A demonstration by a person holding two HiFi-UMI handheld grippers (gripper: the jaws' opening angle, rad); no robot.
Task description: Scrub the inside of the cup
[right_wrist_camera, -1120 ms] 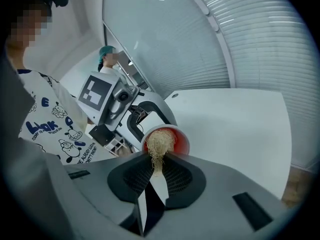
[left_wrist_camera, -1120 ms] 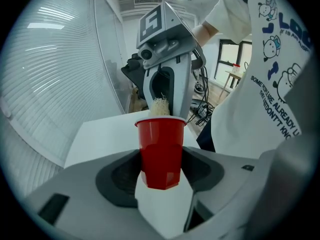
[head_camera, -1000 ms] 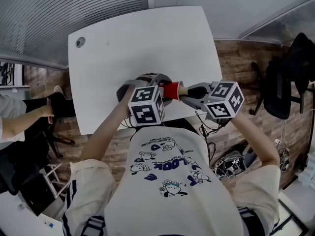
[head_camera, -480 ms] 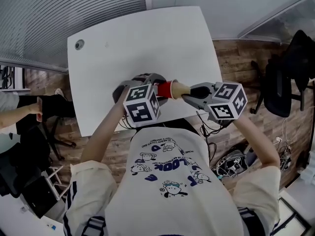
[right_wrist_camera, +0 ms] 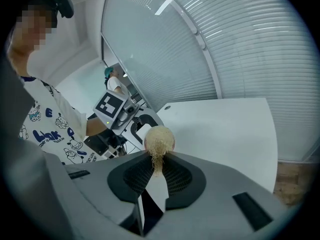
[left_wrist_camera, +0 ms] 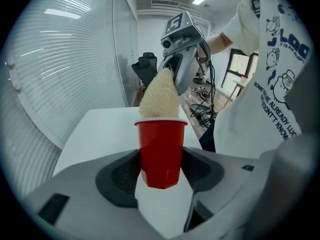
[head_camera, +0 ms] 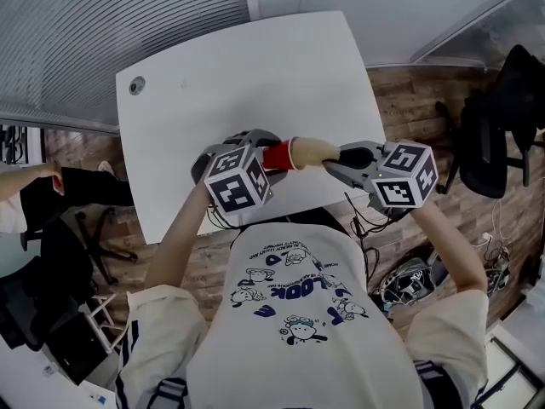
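A small red cup [left_wrist_camera: 160,151] is pinched between the pads of my left gripper [left_wrist_camera: 161,170], its rim turned toward the right gripper. In the head view the red cup [head_camera: 277,156] lies on its side above the white table [head_camera: 238,83], beside my left gripper [head_camera: 255,162]. A tan fibrous scrubber [left_wrist_camera: 159,96] pokes into the cup's mouth. My right gripper [right_wrist_camera: 156,171] is shut on the scrubber's [right_wrist_camera: 159,141] thin tail end. From above, the scrubber [head_camera: 313,151] bridges the cup and my right gripper [head_camera: 345,156].
The white table has a round grommet hole [head_camera: 136,84] at its far left. Its near edge runs just under both grippers. A dark office chair [head_camera: 494,135] stands on the wooden floor at right, cables [head_camera: 400,284] lie below it, and another person's arm [head_camera: 25,186] shows at far left.
Both grippers with the cup and scrubber have shifted slightly up and away from me. The right gripper drew back to the right, and more of the scrubber shows outside the cup.
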